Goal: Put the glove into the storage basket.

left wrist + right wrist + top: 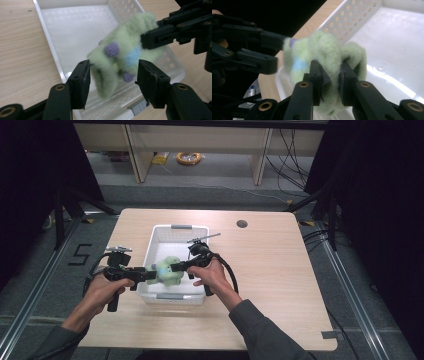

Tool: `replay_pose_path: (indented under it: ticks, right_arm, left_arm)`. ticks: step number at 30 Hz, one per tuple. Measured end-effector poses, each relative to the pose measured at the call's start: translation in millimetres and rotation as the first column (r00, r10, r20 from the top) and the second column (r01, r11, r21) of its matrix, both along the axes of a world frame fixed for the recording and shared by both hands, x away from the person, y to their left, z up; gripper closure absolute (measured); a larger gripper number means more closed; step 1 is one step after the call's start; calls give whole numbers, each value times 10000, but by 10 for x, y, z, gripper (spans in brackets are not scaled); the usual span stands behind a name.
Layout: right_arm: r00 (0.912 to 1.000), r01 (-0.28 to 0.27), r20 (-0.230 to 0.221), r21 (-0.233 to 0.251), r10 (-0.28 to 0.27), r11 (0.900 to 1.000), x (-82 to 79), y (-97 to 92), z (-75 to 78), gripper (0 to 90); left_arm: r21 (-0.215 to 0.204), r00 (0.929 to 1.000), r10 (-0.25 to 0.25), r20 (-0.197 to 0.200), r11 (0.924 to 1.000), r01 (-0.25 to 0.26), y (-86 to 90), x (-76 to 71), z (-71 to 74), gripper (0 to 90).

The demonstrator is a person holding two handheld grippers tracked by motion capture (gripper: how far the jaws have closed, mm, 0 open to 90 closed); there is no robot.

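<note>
Over the basket [150, 242], my right tongs [330, 75] clamp the green plush [120, 56]; left tongs [112, 80], at nine o'clock, stand apart. Lowering it in seems next.

One green plush toy [169, 270], one white basket [176, 236], two hand-held grippers, one table [270, 270]

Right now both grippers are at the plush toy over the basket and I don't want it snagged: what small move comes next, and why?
Probably draw the left gripper back. Its jaws stand apart from the green plush toy, while the right gripper pinches it above the white basket.
</note>
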State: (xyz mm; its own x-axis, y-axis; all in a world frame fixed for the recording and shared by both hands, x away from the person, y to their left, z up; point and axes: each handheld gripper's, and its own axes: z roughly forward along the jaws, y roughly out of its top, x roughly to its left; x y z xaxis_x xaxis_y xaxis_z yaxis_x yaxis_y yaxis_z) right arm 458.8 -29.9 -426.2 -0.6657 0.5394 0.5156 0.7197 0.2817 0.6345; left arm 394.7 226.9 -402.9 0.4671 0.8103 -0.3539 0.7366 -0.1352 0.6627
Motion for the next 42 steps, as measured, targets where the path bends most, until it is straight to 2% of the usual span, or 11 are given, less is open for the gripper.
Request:
replay_pose_path:
  ticks: [12,18,22,26,28,30,32,36,40,41,42]
  right_arm:
    - [9990,205,-392,-275,-216,9994,15,-56,-175,761]
    - [9974,624,-298,-916,-654,9938,4,-135,-201,757]
    - [9979,630,-55,-1287,-643,9897,14,-158,-224,753]
    - [9969,785,69,-2011,-788,9764,11,-158,-231,741]
    - [9968,785,-2,-2096,-803,9746,5,-151,-230,738]
    - [9966,826,162,-2634,-813,9612,13,-145,-241,724]
    - [9969,789,292,-2708,-738,9594,23,-146,-254,720]
    - [9970,737,489,-3465,-605,9352,23,-108,-272,695]
    - [9965,673,715,-3689,-439,9270,29,-84,-264,667]
    - [9951,654,936,-3934,-309,9171,27,-55,-254,626]
    - [9951,654,936,-3934,-309,9171,27,-55,-254,626]
  left_arm:
    - [-402,9999,-128,-4,9991,127,-53,-188,-21,408]
    - [-440,9986,-520,33,9977,521,-184,-320,-56,404]
    - [-435,9972,-753,44,9962,754,-253,-390,-71,399]
    - [-416,9935,-1133,90,9927,1136,-369,-518,-122,383]
    - [-323,9922,-1239,121,9917,1242,-402,-564,-147,382]
    - [-357,9901,-1403,80,9894,1405,-463,-647,-203,375]
    - [-435,9889,-1480,81,9880,1483,-486,-680,-227,371]
    - [-501,9820,-1884,118,9807,1887,-595,-842,-327,367]
    - [-518,9778,-2095,85,9764,2097,-665,-916,-386,364]
    - [-506,9763,-2164,57,9750,2164,-683,-933,-402,363]
    - [-498,9734,-2289,56,9722,2289,-695,-949,-417,363]
